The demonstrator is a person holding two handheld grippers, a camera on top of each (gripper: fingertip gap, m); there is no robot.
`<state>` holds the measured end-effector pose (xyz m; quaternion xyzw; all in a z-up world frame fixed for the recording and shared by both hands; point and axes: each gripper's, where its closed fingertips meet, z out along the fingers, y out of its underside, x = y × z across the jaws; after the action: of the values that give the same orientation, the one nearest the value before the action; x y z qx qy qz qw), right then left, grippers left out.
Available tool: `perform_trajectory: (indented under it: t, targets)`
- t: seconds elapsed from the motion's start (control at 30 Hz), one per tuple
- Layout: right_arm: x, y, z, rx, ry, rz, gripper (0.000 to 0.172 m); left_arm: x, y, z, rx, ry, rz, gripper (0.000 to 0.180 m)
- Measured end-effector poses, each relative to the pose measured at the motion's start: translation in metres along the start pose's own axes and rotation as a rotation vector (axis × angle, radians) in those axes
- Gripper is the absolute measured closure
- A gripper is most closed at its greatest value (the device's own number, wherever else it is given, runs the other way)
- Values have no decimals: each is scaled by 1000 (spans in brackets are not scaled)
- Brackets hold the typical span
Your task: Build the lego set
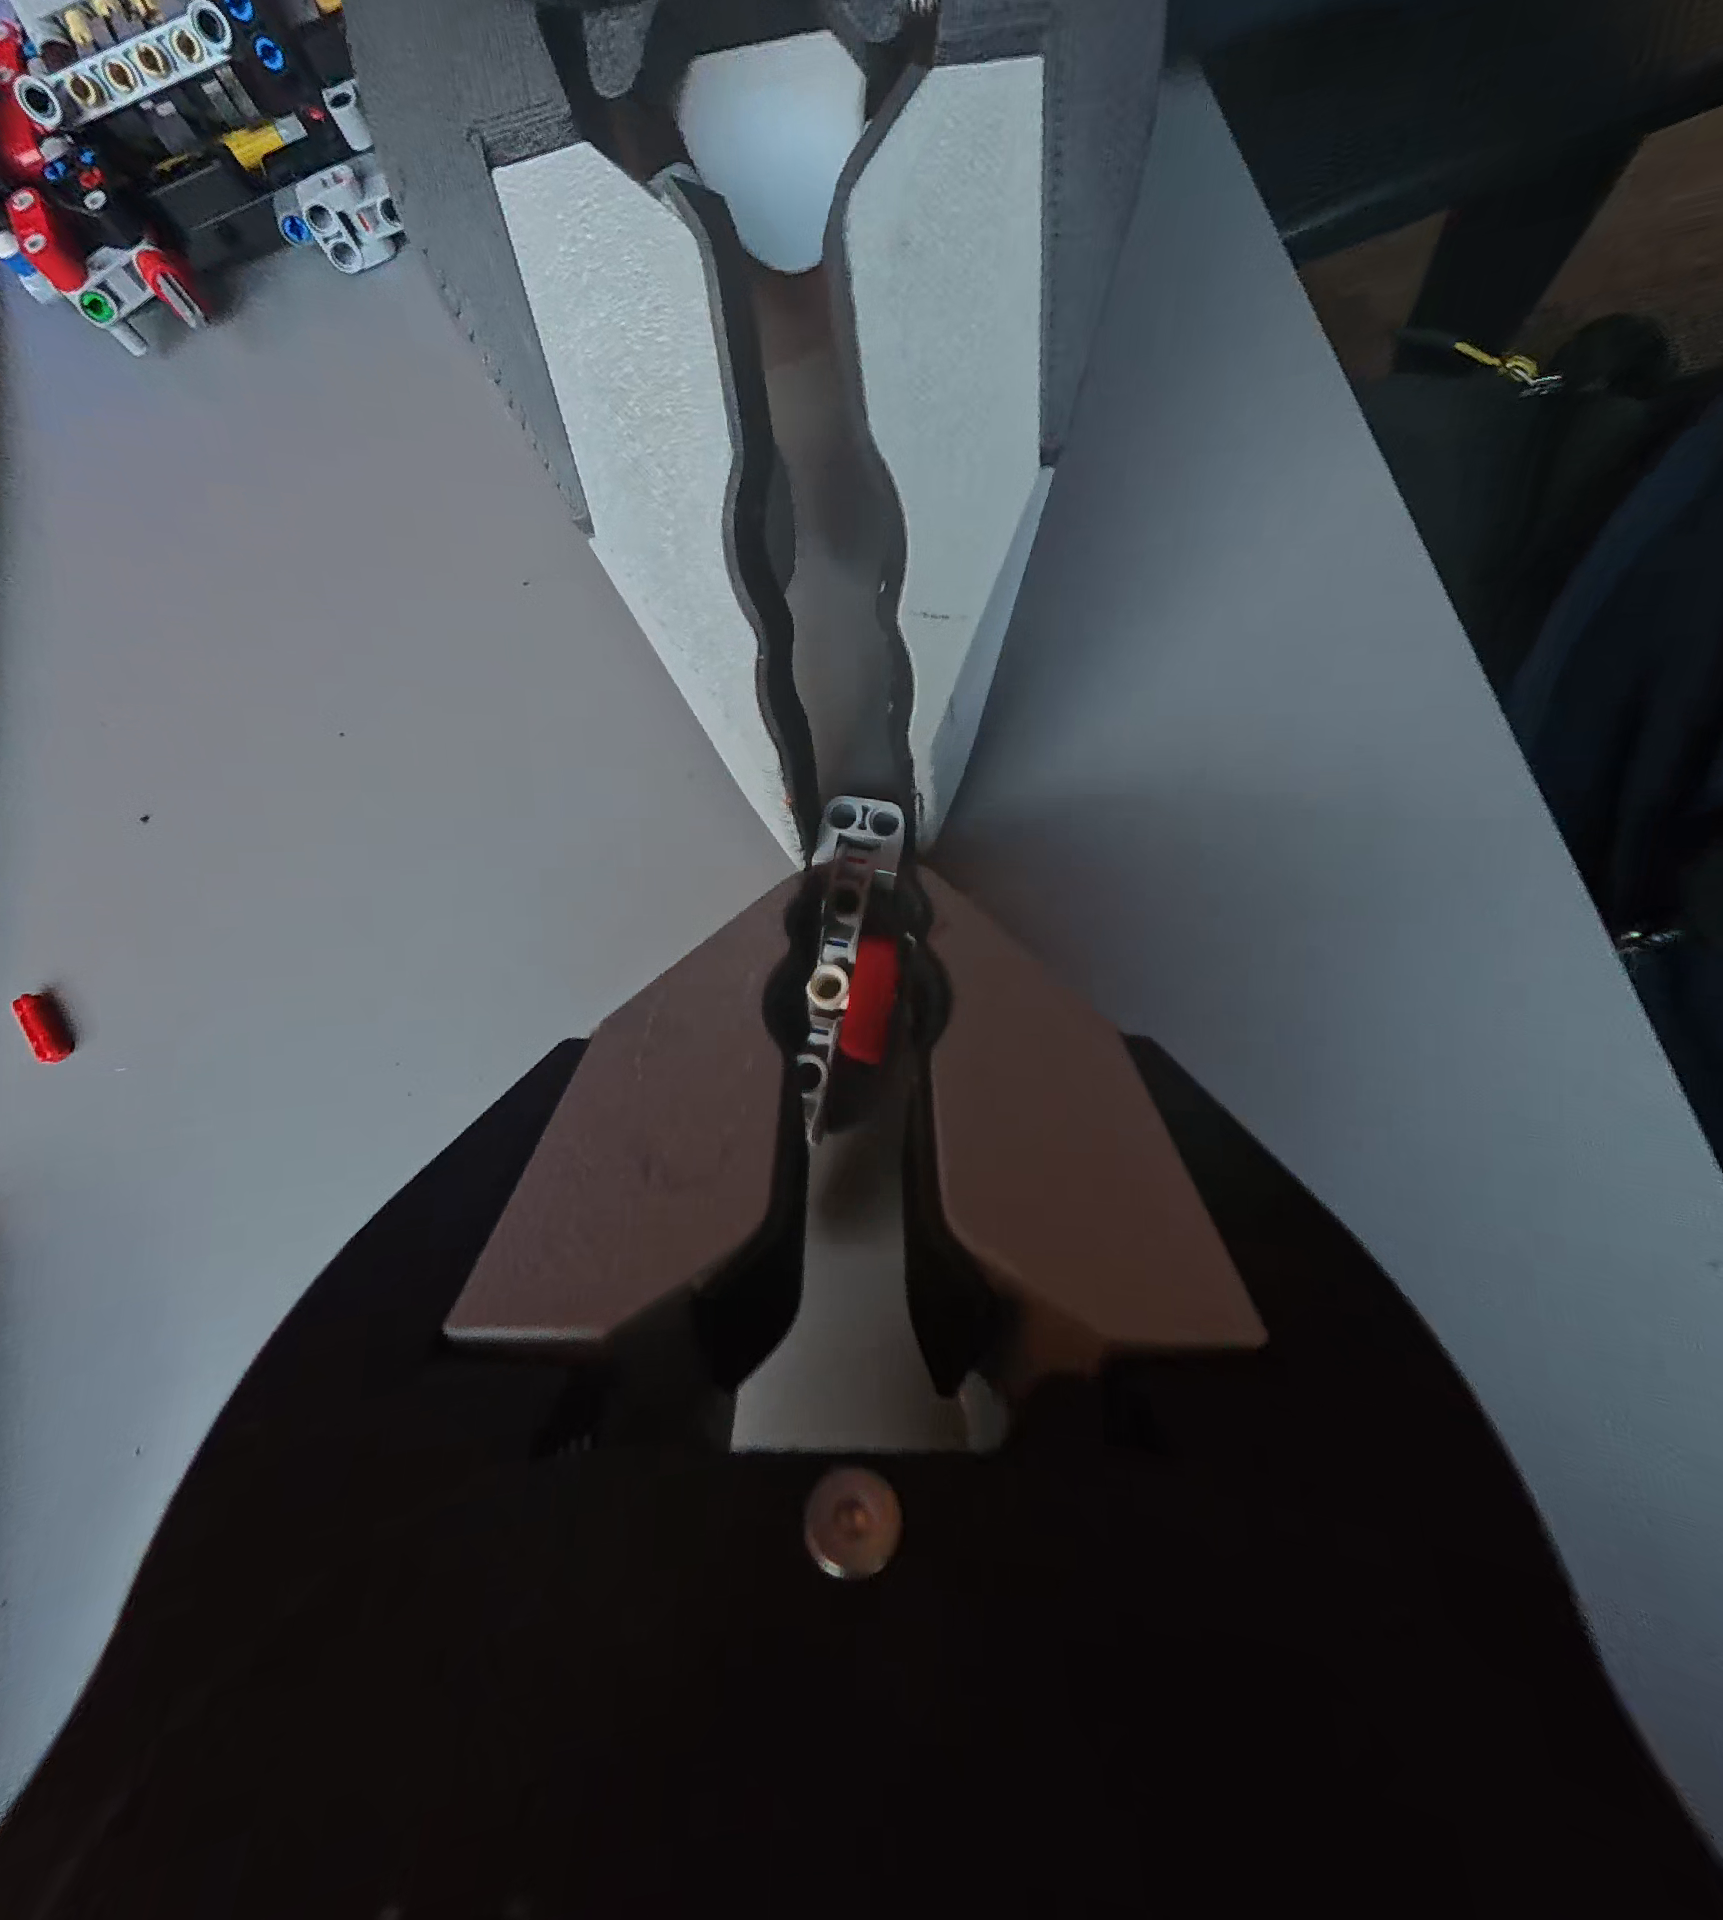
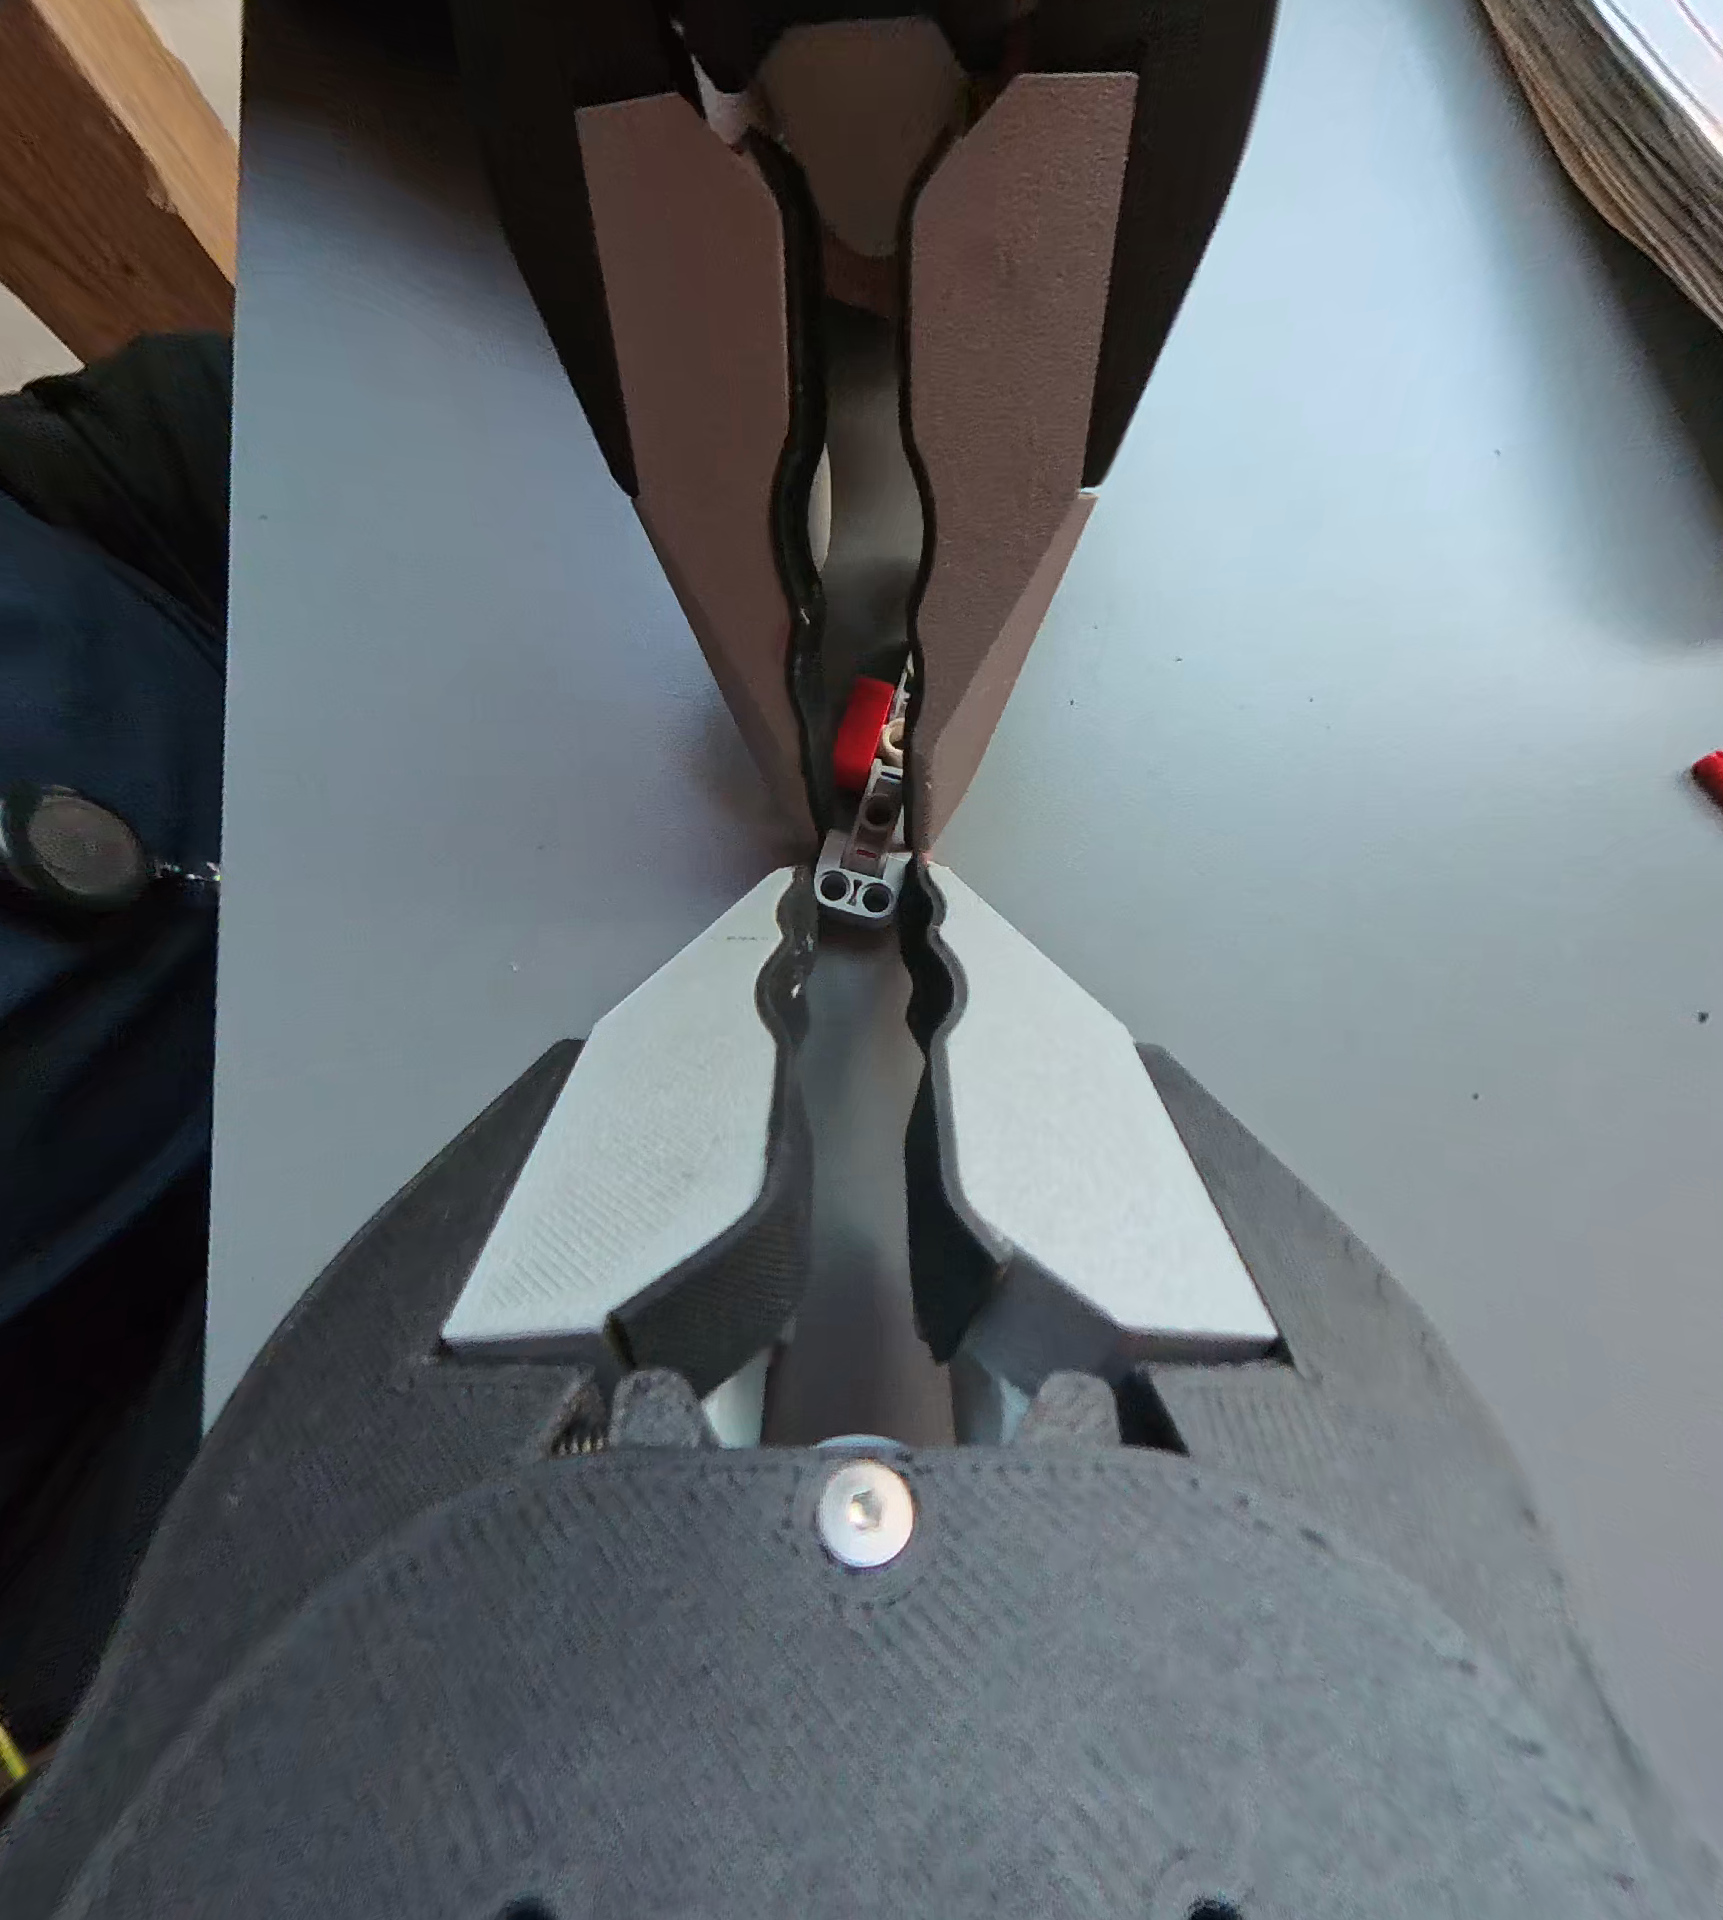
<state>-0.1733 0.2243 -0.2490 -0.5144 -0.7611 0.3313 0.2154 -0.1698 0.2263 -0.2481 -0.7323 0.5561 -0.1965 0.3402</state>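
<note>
left gripper [image 1: 862, 997] centre frame, tip-to-tip with right, clamps grey plastic holed beam with red connector [image 1: 841, 977] | right gripper [image 2: 862, 894] narrow, pinches beam's grey end block [image 2: 857, 886] | over grey table [image 1: 317, 675]

Grey holed beam [image 1: 833, 966] bearing red block [image 1: 867, 1000], tan pin. Left gripper [image 1: 852, 997] brown-faced; right gripper [image 2: 862, 899] white-faced. Table [image 1: 317, 675] pale grey. Loose red piece [image 1: 43, 1027], left.
</note>
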Motion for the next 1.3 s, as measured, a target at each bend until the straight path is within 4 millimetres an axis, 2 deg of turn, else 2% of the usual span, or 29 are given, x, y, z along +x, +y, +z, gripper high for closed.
perform_trajectory:
  t: [0.1,0.27,0.3,0.4,0.5,0.63,0.73,0.9,0.97,1.13,1.23,1.3]
  targets:
    - [0,-1,1,8,0,-21,156,0,1,-1,2,11,2,169]
    - [6,-4,0,37,-54,132,156,-7,-2,-2,10,-7,-78,167]
    - [7,-4,0,38,-43,135,156,-5,-2,-4,11,7,-85,160]
    - [7,-3,0,30,-9,84,156,-3,4,-10,-33,6,-79,150]
    - [8,-2,0,20,27,9,156,-17,9,-21,-62,-85,-60,148]
    - [14,1,-4,-12,71,-38,151,-26,4,-45,-47,-157,-99,146]
    - [15,1,-11,0,89,-9,143,-31,5,-77,-29,-245,-144,146]
    - [20,8,-20,19,190,32,140,-40,25,-137,-48,-449,-268,148]
    - [20,8,-25,41,235,56,140,-38,33,-152,-30,-485,-356,150]
    - [31,4,-48,93,395,115,142,-27,69,-172,-87,-577,-535,154]
    - [28,-9,-56,178,416,141,143,-19,66,-171,-23,-557,-603,158]
    - [27,-17,-58,227,434,126,143,-22,63,-164,-39,-557,-590,159]
